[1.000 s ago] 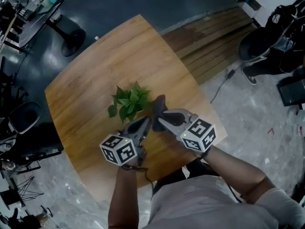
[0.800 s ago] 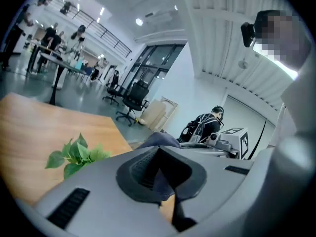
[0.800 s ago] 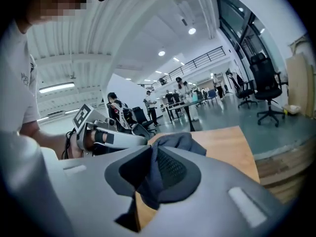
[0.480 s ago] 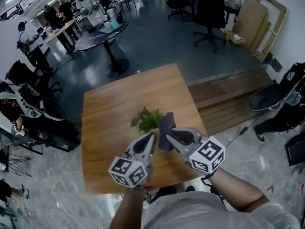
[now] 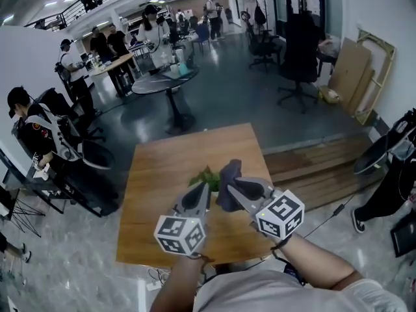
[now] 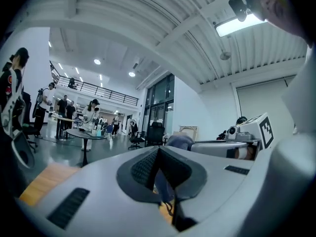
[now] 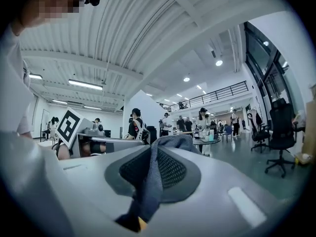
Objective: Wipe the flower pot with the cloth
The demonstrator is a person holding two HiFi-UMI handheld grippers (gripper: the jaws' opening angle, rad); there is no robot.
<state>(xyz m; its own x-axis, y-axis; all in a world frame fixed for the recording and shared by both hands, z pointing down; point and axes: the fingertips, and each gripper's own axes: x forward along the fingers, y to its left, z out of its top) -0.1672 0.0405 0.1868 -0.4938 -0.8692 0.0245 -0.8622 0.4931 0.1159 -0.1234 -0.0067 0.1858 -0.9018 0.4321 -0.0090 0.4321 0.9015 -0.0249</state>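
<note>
Two grippers hang side by side. The right gripper (image 5: 229, 187) has its fingers clamped on the dark blue-grey cloth (image 5: 227, 173). The left gripper (image 5: 205, 190) has its fingers nearly together on a thin bluish strip (image 6: 162, 185), pot rim or cloth, I cannot tell. Just beyond their tips are the green leaves of the flower pot (image 5: 204, 176), over the wooden worktop (image 5: 162, 174). Wiping looks about to begin, and the next move calls for pressing the cloth against the pot's wall.
</note>
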